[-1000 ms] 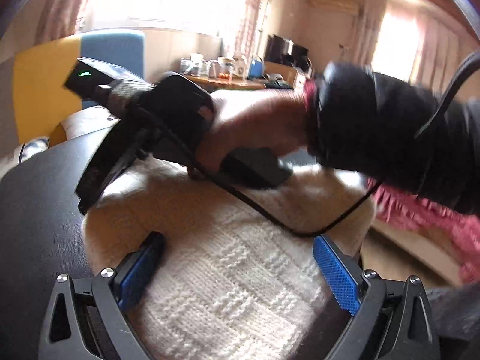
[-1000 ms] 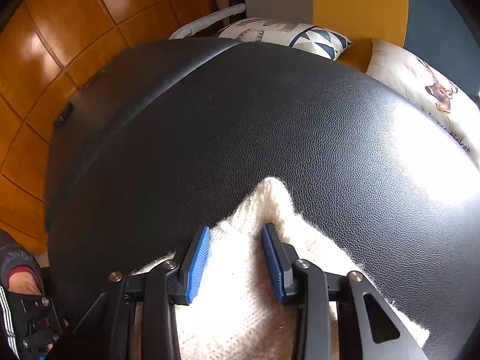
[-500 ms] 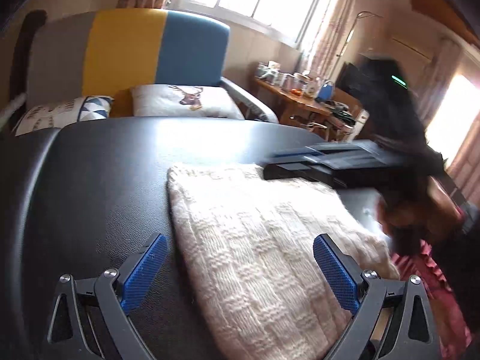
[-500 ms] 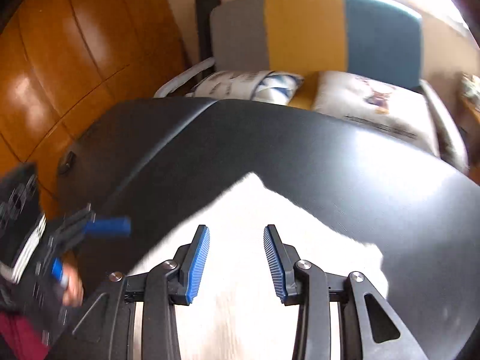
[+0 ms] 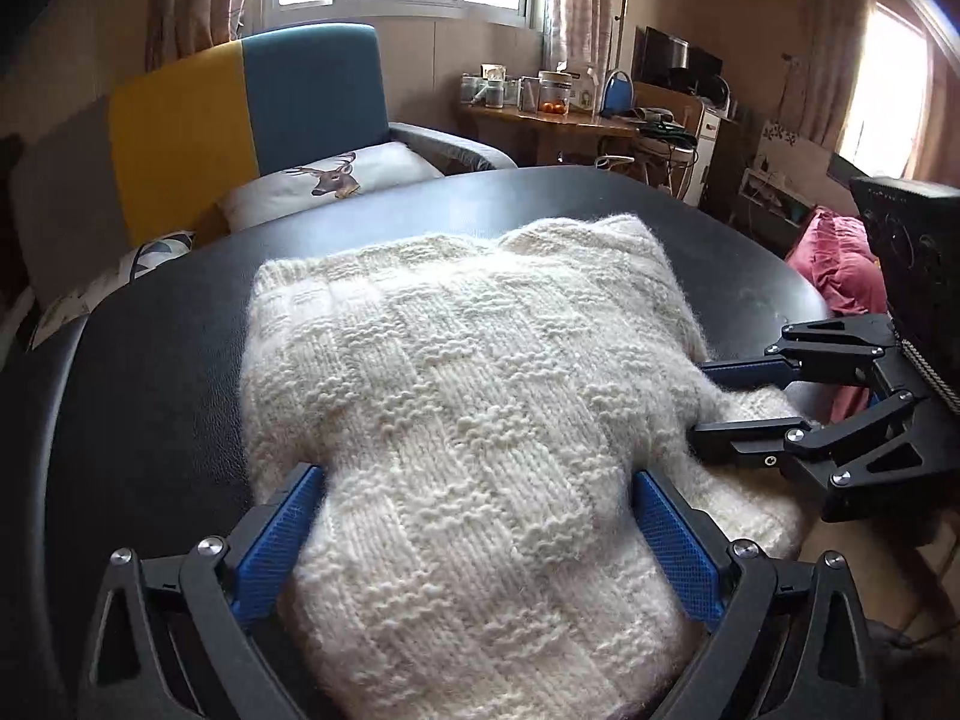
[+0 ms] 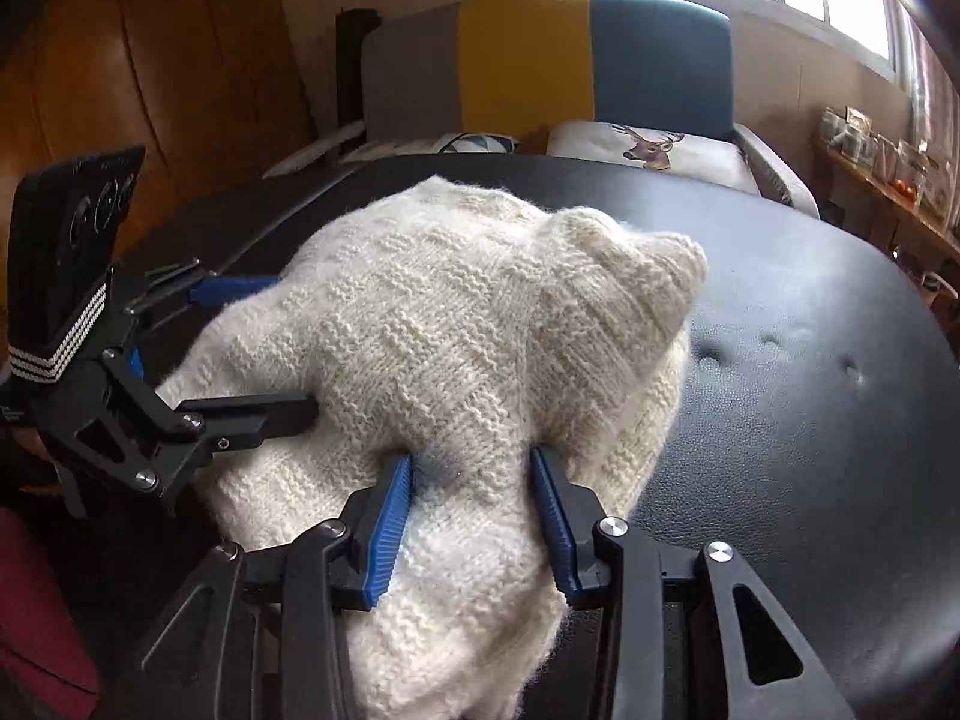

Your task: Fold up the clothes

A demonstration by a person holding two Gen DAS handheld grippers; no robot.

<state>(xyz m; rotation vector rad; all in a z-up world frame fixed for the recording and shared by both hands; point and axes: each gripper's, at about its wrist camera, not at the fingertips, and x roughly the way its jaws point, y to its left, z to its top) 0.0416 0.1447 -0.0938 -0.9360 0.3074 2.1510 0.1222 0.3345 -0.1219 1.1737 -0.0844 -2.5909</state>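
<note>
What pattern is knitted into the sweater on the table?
The cream sweater has a basketweave check of alternating blocks, clearest in the left wrist view.

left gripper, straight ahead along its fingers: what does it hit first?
The folded cream sweater. The left gripper already straddles its near end, fingers wide apart, so going forward means pushing into the knit. Contact depth is unclear.

The cream sweater (image 5: 468, 420) hides the black table (image 5: 150, 360) beneath; its near edge is cropped.
</note>
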